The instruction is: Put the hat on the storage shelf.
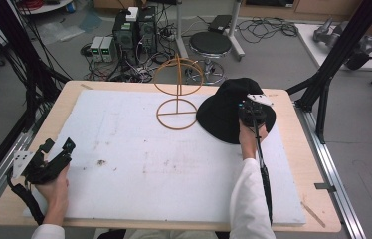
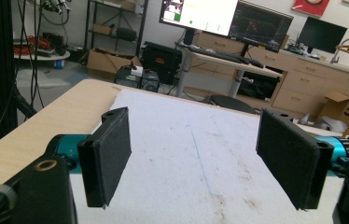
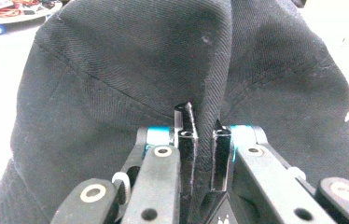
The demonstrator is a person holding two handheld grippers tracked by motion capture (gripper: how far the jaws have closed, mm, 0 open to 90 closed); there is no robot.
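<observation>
A black bucket hat lies on the white mat at the table's far right. My right gripper sits on its near side, jaws shut on a pinched fold of the crown fabric. In the right gripper view that fold runs up between the two black pads of the right gripper, and the black bucket hat spreads behind them. To the hat's left stands a thin orange wire hat stand with a ring base and ring top. My left gripper rests near the table's left edge, open and holding nothing; its pads stand wide apart.
A white foam mat covers most of the wooden table. Black frame struts rise at both sides. Beyond the far edge are a stool, computers and tangled cables on the floor. A desk with monitors stands behind the table in the left gripper view.
</observation>
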